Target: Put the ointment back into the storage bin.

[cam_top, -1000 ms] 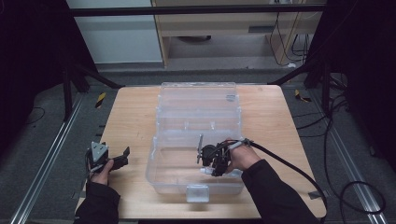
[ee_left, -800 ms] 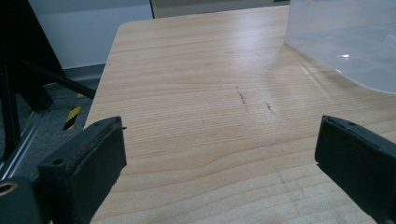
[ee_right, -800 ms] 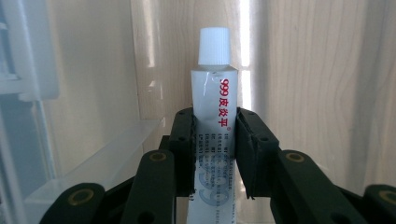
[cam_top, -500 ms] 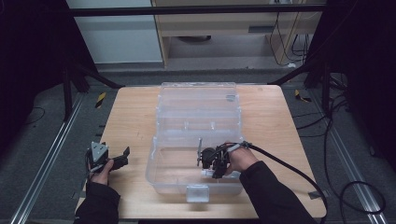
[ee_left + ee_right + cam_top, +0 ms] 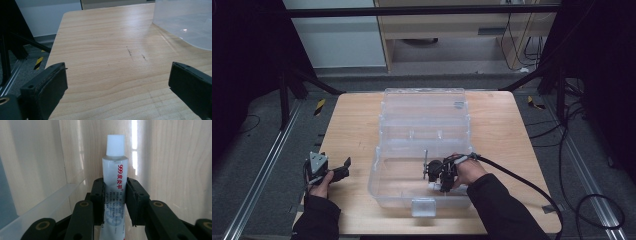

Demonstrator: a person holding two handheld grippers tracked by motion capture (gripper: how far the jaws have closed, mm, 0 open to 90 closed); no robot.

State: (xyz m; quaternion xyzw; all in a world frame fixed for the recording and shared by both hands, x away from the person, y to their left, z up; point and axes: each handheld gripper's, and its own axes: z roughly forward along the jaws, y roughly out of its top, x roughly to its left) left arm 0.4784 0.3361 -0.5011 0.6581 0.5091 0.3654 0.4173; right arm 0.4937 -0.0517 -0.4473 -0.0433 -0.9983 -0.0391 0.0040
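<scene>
— Tabletop [image 5: 347,120] first, from the high view: what sits on it?
— A clear plastic box [image 5: 422,125] lies open in the middle, its lid flat behind it. The right gripper [image 5: 439,181] is inside the near compartment, pointing down. The left gripper [image 5: 337,170] rests near the left edge, well apart from the box.

— And the left gripper view?
— Its fingers [image 5: 43,88] stand wide apart with bare wood between them; released, grasping nothing. A corner of the box [image 5: 185,22] shows at the upper right.

— The right gripper view?
— The fingers [image 5: 97,200] are clenched on a white ointment tube [image 5: 115,182] with red lettering, one on each side of its body. The ribbed white cap [image 5: 115,145] sticks out past the fingertips, toward the box floor, with a clear wall of the box [image 5: 37,207] at the left.
</scene>
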